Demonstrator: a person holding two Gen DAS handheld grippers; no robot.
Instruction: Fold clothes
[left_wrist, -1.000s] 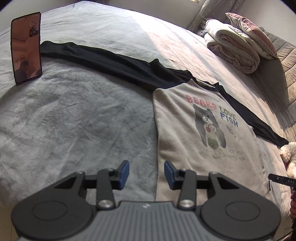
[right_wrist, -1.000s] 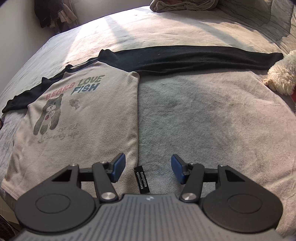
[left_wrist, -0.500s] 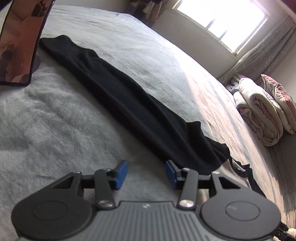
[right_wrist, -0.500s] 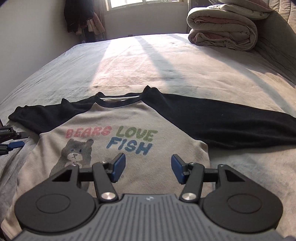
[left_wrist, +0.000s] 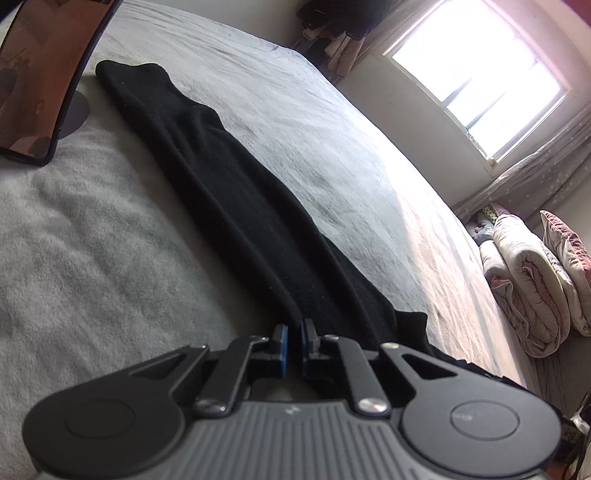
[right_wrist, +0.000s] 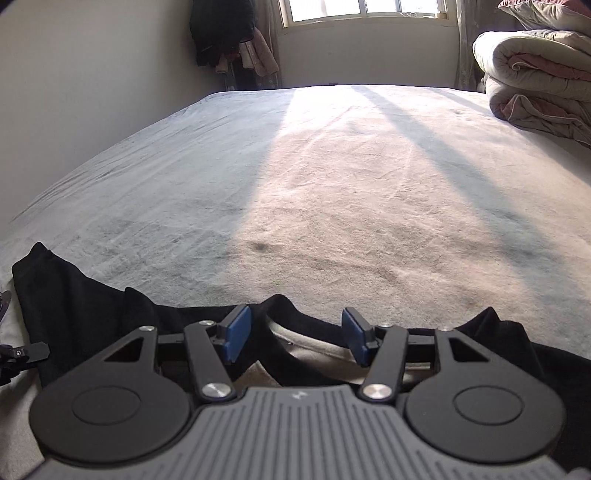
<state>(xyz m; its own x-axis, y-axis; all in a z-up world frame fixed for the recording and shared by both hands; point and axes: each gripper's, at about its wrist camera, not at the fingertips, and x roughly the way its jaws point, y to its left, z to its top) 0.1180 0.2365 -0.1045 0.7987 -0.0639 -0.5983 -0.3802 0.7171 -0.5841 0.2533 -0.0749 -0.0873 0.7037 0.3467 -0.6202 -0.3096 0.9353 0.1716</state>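
A: Our left tool (left_wrist: 291, 341) has just been closing; half a second ago its blue pads stood apart over the bed, beside the black sleeve (left_wrist: 229, 206). Now they are nearly pressed together at the sleeve's near end, low in the left wrist view.

B: Is cloth between them?

A: The sleeve's edge runs right down to the narrow gap between the pads, so we judge it a pinch on the sleeve near the shoulder, though the fabric inside the gap is too dark to make out for certain.

B: And our right tool (right_wrist: 297, 334)?

A: Spread, holding nothing. It has swung across: half a second ago we looked at the printed chest of the shirt (right_wrist: 310, 341) from there, and now the pads sit either side of the black neckline at the bottom middle of the right wrist view, with a sliver of the pale body showing under the collar.

B: So where does the shirt lie?

A: Flat on the grey bed (right_wrist: 332, 184), unfolded. One sleeve stretches away to the upper left of the left wrist view, ending near the phone (left_wrist: 40, 74) propped there. The rolled duvet (left_wrist: 524, 288) sits at the far right, well apart.

B: What does that mean for the fold?

A: We think the first fold is starting: one side gripped at the sleeve, the collar not yet taken. The right tool likely needs to close before anything lifts.
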